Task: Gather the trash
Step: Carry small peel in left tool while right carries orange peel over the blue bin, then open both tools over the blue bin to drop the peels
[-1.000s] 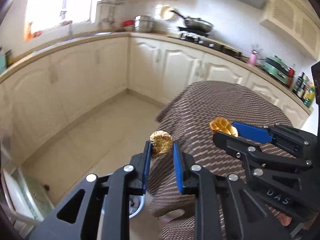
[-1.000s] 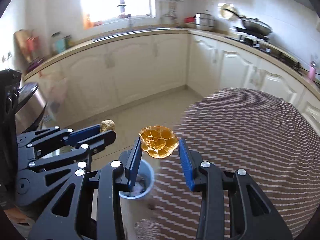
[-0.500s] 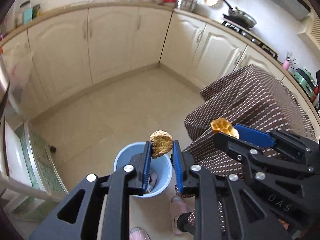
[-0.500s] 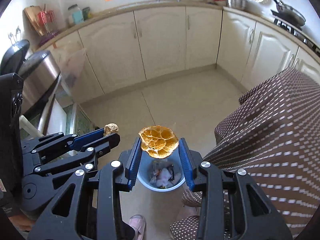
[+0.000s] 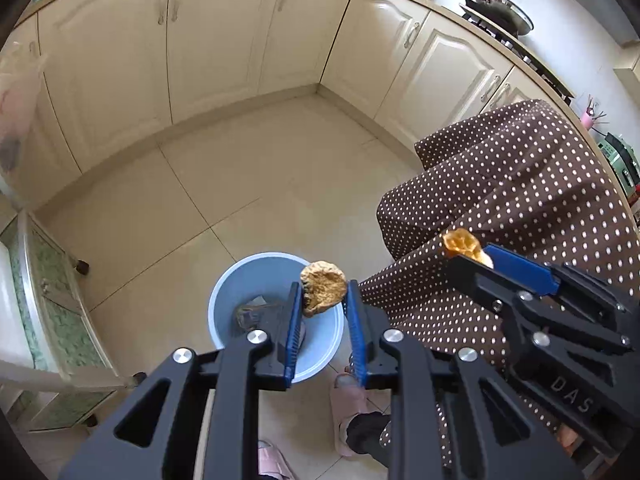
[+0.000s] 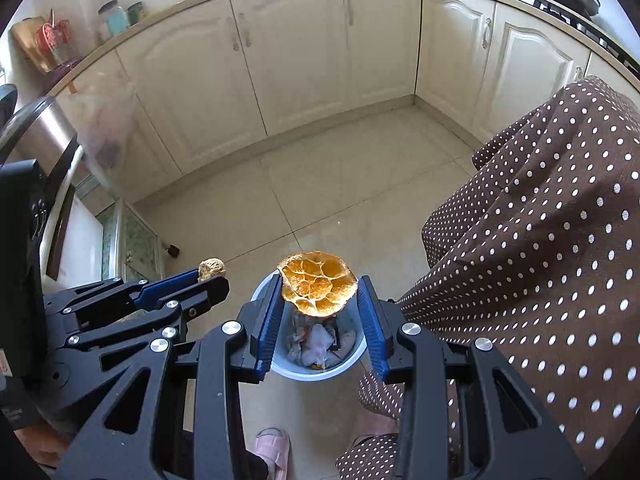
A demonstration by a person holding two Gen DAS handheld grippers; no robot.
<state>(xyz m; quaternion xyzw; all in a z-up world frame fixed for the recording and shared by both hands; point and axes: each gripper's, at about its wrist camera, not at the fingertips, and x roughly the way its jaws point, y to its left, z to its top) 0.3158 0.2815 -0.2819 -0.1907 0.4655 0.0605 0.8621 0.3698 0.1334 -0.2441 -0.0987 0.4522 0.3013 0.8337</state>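
1. Both my grippers have come down from over the dotted tablecloth (image 6: 552,240) to hang above the blue bin (image 5: 240,280); I judge release is next.
2. Left gripper (image 5: 323,300), jaws narrow, clamps a brown, rough, dried peel (image 5: 323,288).
3. Right gripper (image 6: 318,300), jaws wider, pinches an orange, crinkled, domed peel (image 6: 318,282).
4. The bin, round smooth plastic on the tiled floor (image 5: 240,184), already holds crumpled scraps.

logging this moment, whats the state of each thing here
left gripper: shut on brown peel
right gripper: shut on orange peel
blue bin: on the floor, open, trash inside
cabinet doors: closed
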